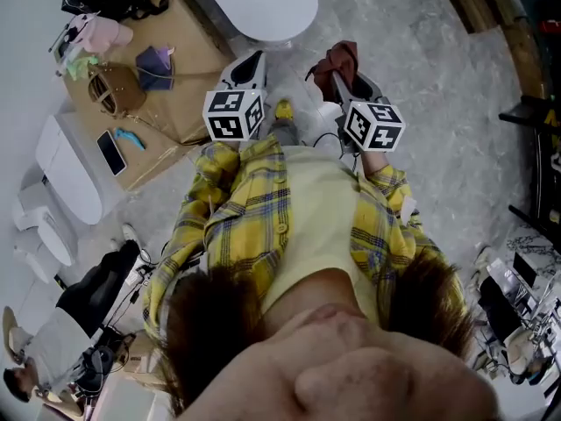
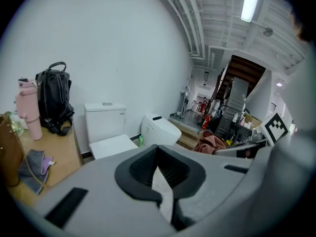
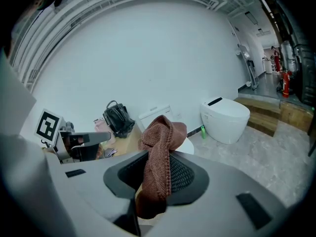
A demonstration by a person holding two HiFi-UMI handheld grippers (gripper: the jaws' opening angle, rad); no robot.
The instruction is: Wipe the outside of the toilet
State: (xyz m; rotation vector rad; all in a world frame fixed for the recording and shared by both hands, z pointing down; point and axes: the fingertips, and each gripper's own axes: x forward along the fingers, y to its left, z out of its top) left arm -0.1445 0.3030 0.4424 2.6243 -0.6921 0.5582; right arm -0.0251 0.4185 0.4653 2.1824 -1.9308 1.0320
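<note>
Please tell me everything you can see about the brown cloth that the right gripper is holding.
The brown cloth is a reddish-brown fabric with a ribbed, knitted look, bunched into soft folds. The right gripper has its jaws shut on its lower part; the rest stands up above them and flops over at the top. Nothing else touches it.
</note>
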